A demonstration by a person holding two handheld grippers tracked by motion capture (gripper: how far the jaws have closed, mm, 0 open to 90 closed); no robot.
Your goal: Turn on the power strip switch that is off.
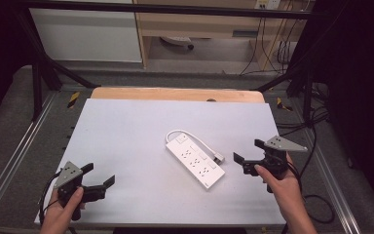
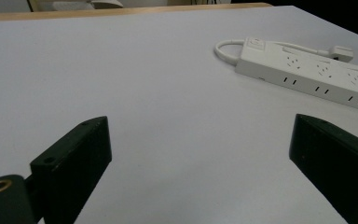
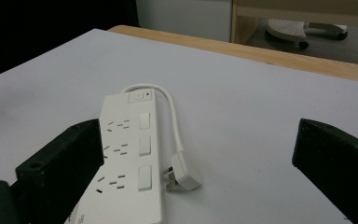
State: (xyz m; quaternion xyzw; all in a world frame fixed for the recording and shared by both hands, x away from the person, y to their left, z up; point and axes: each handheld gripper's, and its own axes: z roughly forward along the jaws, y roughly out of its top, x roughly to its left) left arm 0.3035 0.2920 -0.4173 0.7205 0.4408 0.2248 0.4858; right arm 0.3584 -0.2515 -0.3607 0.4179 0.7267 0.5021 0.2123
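Both the left claw [image 1: 99,177] and right claw [image 1: 250,150] are wide open and empty, probably about to reach for the power strip [image 1: 195,159] on the surface [image 1: 126,131].

1 white power strip [image 1: 195,159] w/ 1 plug [image 1: 218,158], 2 hand-held grippers: left [image 1: 99,180], right [image 1: 247,151], 1 table [image 1: 126,131]

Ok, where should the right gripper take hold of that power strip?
Grip the power strip across its narrow width at the near, cable-free end, descending from above. It lies flat, and its cord and plug sit along one long side. The right gripper is open and closest.
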